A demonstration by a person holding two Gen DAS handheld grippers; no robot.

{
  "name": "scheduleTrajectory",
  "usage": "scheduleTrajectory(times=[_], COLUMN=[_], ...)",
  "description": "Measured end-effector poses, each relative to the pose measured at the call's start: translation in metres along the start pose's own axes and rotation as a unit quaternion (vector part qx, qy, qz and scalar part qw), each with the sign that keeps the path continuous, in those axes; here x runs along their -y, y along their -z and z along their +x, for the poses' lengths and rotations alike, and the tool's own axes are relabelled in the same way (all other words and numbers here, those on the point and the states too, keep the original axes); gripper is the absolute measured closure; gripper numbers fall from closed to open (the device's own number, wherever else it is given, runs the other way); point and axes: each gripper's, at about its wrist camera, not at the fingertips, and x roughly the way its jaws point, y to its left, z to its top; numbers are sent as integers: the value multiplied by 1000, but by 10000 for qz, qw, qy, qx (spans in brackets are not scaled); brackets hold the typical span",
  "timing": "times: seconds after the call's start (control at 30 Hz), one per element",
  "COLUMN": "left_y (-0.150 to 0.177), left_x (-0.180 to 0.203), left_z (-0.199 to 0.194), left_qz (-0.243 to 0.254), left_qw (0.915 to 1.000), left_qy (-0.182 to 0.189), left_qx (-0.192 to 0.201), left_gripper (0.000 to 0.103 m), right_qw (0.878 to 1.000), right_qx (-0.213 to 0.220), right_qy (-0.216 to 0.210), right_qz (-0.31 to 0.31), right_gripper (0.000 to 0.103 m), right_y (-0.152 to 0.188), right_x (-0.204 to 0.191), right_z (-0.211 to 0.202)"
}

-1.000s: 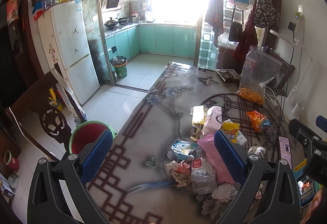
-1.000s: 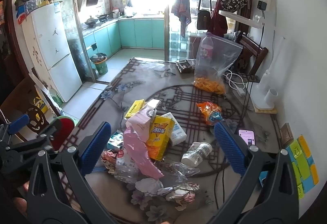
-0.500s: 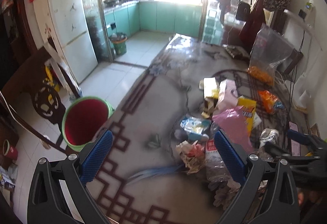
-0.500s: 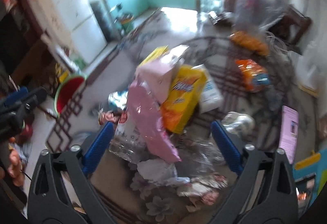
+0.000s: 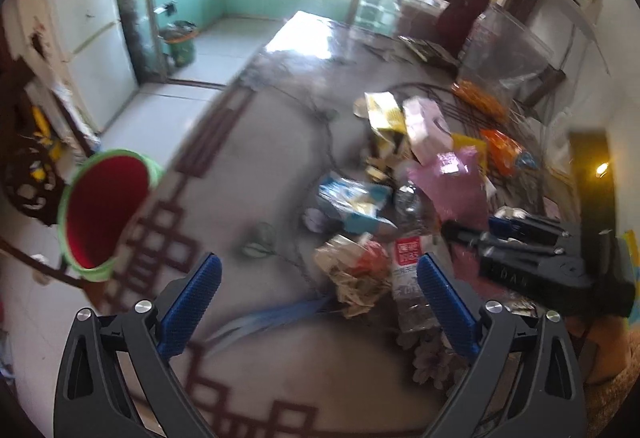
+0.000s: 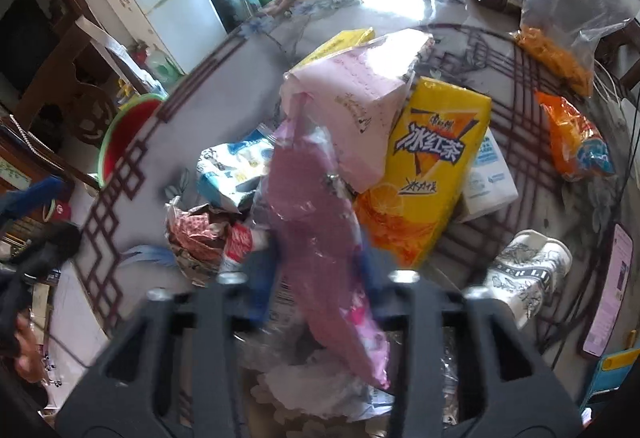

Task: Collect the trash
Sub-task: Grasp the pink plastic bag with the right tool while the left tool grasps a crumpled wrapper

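Left gripper [image 5: 318,280]: blue fingers [image 5: 192,296] spread wide, nothing between them, held above the near part of the counter [image 5: 256,166], beside the trash heap.

Right gripper [image 6: 316,274]: fingers drawn in narrow on either side of the pink plastic bag [image 6: 316,222]; motion blur hides whether the pads press it, so the grip cannot be told. In the left wrist view the same gripper [image 5: 476,234] reaches into the heap from the right, beside the pink bag [image 5: 456,182].

Trash, heaped on the patterned counter:
- Pink plastic bag, standing up in the middle of the heap.
- Pale pink paper pack [image 6: 360,98], behind the bag.
- Yellow iced-tea carton [image 6: 432,166], lying tilted, touching the pink pack.
- White carton [image 6: 488,174], just beside the yellow one.
- Blue-and-white wrapper [image 6: 232,166], left of the bag.
- Crumpled red-and-white wrapper [image 6: 196,234], near the counter's edge.
- Clear bottle with a red label [image 5: 408,270], lying flat.
- Crushed printed cup [image 6: 524,270], right of the heap.
- Orange snack bag [image 6: 576,138], apart at the right.

Red bin with green rim [image 5: 104,206]: on the floor, just beside the counter's left edge.

Clear zip bag [image 6: 576,6]: far right of the counter, orange contents at its bottom.
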Motion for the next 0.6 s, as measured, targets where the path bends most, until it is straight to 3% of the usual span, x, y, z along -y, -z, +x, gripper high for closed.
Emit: scheduleTrajectory(times=[0.07,0.23,0.3,0.37,0.47,0.6], left_y=[2,5,5,5,7,9], left_x=[3,7,10,13,13,8], left_z=[16,55,66,77,82,66], left_qz=[52,-127,-175,-209,-350,-396], left_qw=[9997,9974,9963,9952,9932,9946], left_qy=[136,378,471,492,680,655], left_qx=[-172,-595,-701,-818,-874,-707], left_gripper=[23,31,33,49,63,68], right_qw=[9997,9945,9930,9916,9904,9895], right_qx=[240,987,1111,1207,1271,1327], right_qy=[-78,-241,-263,-308,-373,-493], right_qz=[58,265,298,357,381,304], right_gripper=[85,87,87,87,87,87], right_y=[-1,-1,1,4,9,14], right_x=[1,8,10,10,8,-2], right_z=[-16,-78,-92,-103,-112,-120])
